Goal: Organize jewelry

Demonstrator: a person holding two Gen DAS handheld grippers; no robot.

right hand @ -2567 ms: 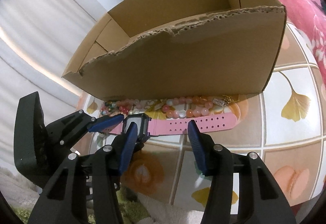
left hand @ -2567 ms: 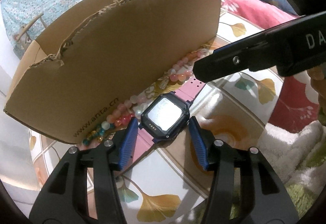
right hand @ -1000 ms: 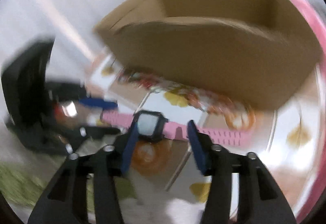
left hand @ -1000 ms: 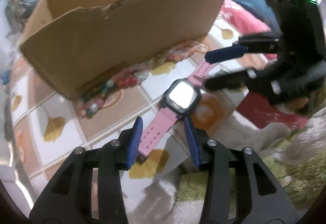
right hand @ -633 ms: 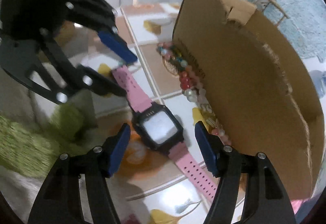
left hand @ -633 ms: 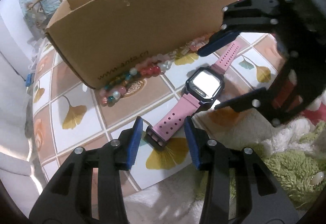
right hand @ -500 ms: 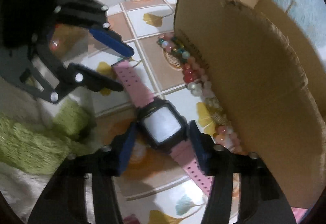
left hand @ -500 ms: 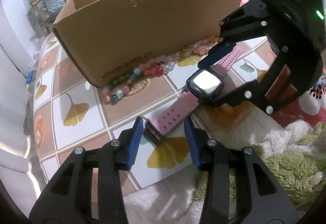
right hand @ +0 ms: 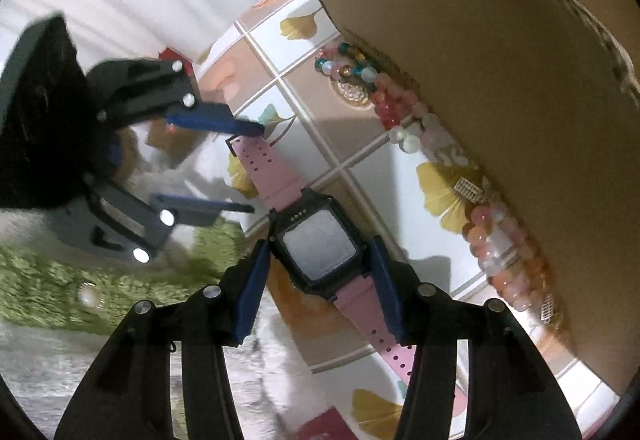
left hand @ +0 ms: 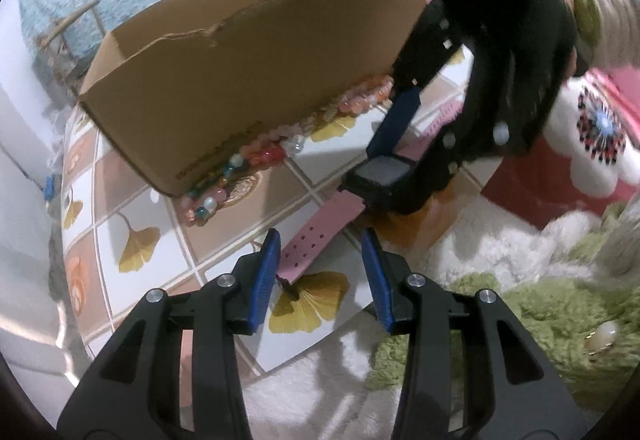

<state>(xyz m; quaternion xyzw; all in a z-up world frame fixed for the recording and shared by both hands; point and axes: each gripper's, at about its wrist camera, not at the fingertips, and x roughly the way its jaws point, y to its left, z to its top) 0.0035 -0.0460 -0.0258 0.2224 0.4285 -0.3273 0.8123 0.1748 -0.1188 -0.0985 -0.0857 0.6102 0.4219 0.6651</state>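
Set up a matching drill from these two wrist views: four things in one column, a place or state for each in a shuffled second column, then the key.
Things
1. pink-strapped watch with a black square case
2. strings of pink, red and teal beads
3. torn brown cardboard box
4. left gripper

Places or states
A. stands open-topped on the tiled tablecloth
B. lies flat, its case between the right gripper's blue pads
C. lie along the foot of the box's wall
D. open, straddling the strap's buckle end

Pairs: 1-B, 2-C, 3-A, 4-D
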